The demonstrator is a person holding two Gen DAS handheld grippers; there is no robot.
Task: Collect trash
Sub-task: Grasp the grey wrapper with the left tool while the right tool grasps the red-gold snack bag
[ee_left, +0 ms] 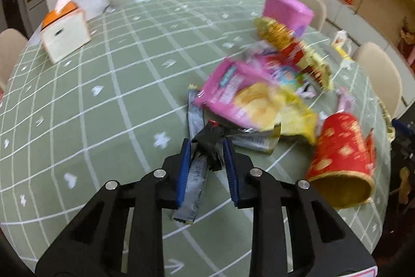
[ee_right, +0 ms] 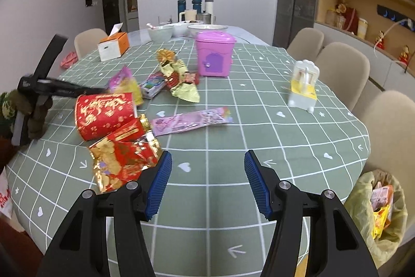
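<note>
Left gripper (ee_left: 206,144): jaws drawn close around a crumpled dark wrapper (ee_left: 208,144). The pads appear to pinch it, though blur leaves contact uncertain. A silver sachet (ee_left: 194,173) lies flat beneath on the table (ee_left: 103,95). The low, downward pitch suits picking thin litter off the cloth. Right gripper (ee_right: 207,168): jaws apart, empty, poised over bare cloth beside the red-gold foil packet (ee_right: 122,160). The lined bin (ee_right: 376,214) stands at the table's edge, within reach for drop-off.
</note>
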